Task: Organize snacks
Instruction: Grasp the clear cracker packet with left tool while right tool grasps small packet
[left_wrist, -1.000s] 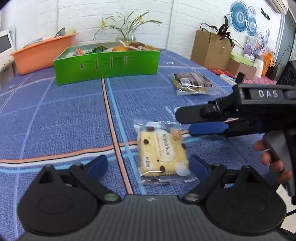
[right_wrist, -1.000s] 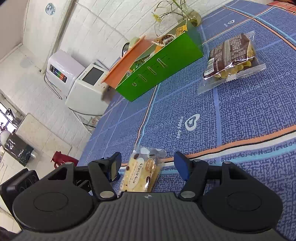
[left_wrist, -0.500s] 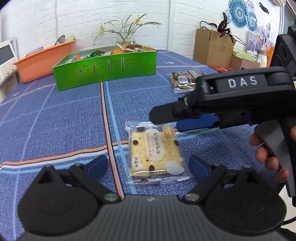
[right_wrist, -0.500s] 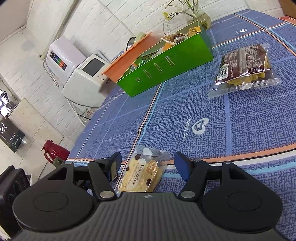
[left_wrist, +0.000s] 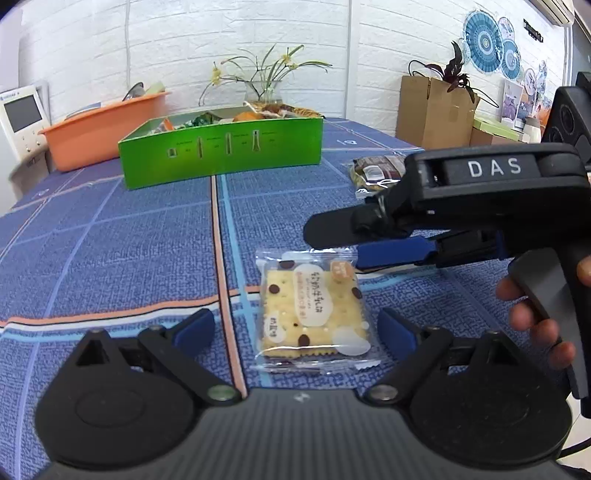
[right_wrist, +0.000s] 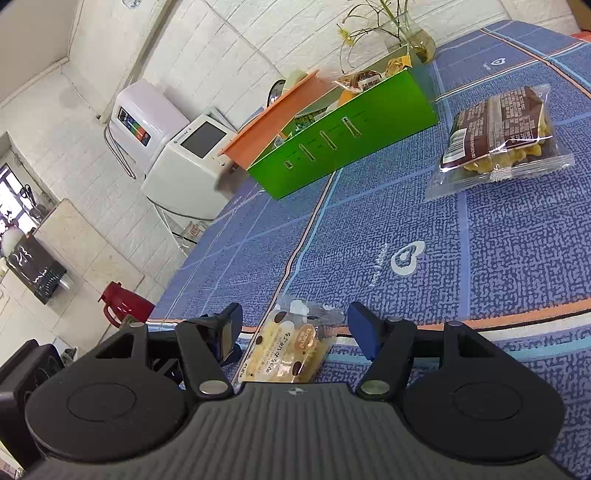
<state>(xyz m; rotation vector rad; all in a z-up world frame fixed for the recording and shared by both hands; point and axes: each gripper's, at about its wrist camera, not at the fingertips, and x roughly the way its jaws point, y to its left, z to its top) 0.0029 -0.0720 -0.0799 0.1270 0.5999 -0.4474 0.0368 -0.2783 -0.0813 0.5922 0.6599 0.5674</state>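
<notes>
A clear-wrapped yellow cracker packet (left_wrist: 314, 314) lies flat on the blue tablecloth. My left gripper (left_wrist: 295, 328) is open, its blue pads either side of the packet's near end, apart from it. My right gripper (left_wrist: 332, 240) comes in from the right, just above the packet's far edge; in the right wrist view it (right_wrist: 295, 325) is open with the packet (right_wrist: 291, 349) between its fingers. A brown snack bag (right_wrist: 498, 133) lies farther off, also visible in the left wrist view (left_wrist: 376, 173). The green box (left_wrist: 221, 151) holds several snacks.
An orange tub (left_wrist: 99, 129) stands behind the green box, beside a vase of flowers (left_wrist: 264, 92). A cardboard box (left_wrist: 432, 107) sits at the table's far right. A white appliance (right_wrist: 195, 155) stands off the table's left edge.
The right gripper has moved left and closer over the cracker packet. The left gripper has shifted slightly, so the packet sits more centred between its pads. Both stay open.
</notes>
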